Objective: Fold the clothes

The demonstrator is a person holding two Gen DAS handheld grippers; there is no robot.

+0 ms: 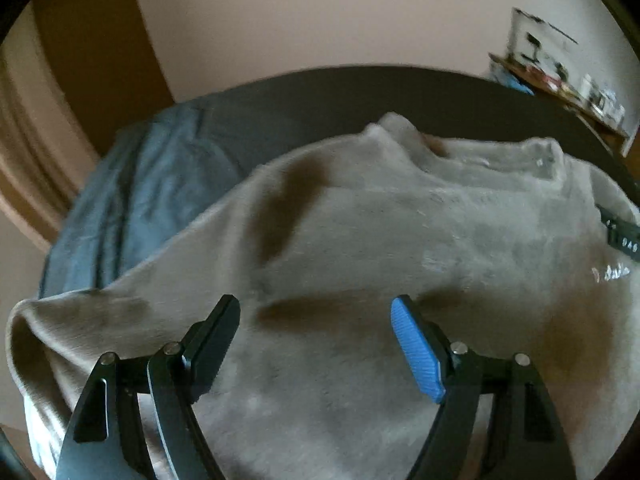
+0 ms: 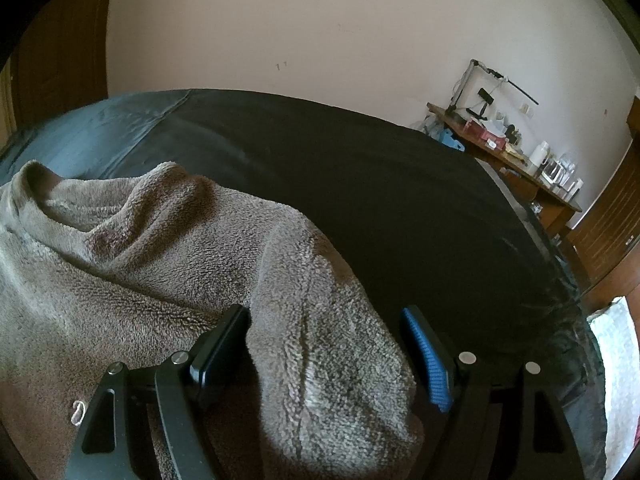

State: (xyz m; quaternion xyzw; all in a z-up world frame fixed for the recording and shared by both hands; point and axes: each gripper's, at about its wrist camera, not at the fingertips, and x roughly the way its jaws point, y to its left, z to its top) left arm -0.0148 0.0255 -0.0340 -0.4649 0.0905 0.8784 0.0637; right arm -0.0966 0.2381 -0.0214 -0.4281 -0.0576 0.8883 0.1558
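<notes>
Left tool (image 1: 316,350): jaws wide, nothing between them, poised over the flat middle of the fleece garment (image 1: 360,240); that view is blurred.

Right tool (image 2: 324,356): jaws wide, straddling a thick fold of the same garment (image 2: 312,320). The fold fills most of the gap; whether the pads press on it I cannot tell.

Garment: grey-brown fleece, spread over a bed with a dark cover (image 2: 360,184), rumpled toward its far edge. A blue-grey sheet (image 1: 132,200) lies just beyond it on the left.

Far right, against the pale wall (image 2: 320,32): cluttered bench (image 2: 516,156), well apart from the bed.
</notes>
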